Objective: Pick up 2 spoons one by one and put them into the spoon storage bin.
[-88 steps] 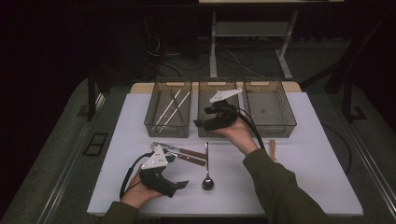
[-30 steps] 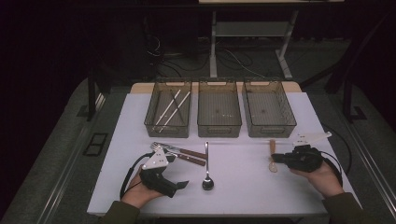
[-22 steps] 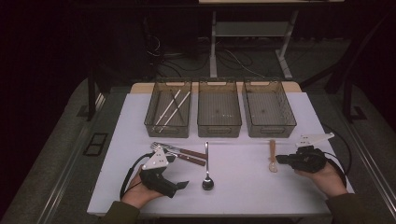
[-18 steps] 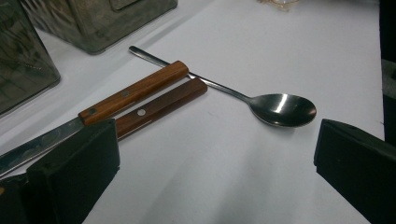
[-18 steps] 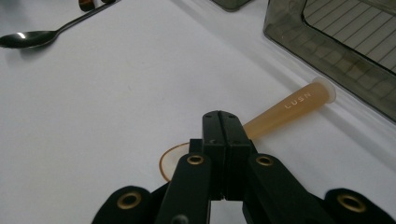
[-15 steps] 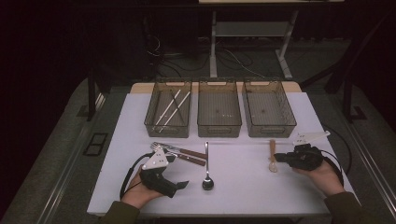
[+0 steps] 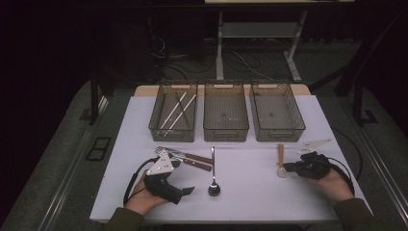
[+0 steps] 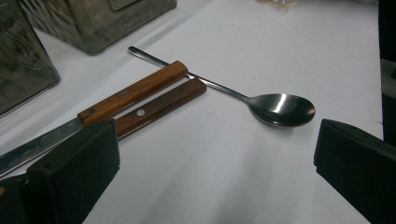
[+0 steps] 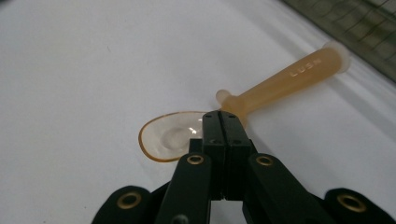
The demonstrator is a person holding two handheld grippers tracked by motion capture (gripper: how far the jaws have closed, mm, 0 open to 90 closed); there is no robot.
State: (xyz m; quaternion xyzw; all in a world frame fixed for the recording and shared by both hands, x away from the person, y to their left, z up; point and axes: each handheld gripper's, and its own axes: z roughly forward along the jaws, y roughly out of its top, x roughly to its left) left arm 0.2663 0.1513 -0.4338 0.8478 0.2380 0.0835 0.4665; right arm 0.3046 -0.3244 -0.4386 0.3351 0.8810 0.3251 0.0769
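Presently the right gripper (image 9: 223,116), jaws pressed together with nothing between, has its tips at the amber spoon's (image 9: 261,93) neck, bowl just beside.

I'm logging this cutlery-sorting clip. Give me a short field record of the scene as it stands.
right gripper: shut, tips at the translucent orange plastic spoon; grip unclear
left gripper: open, holding nothing
steel spoon: lying beside two wooden-handled utensils
left mesh bin: holds pale sticks
white table: bears everything
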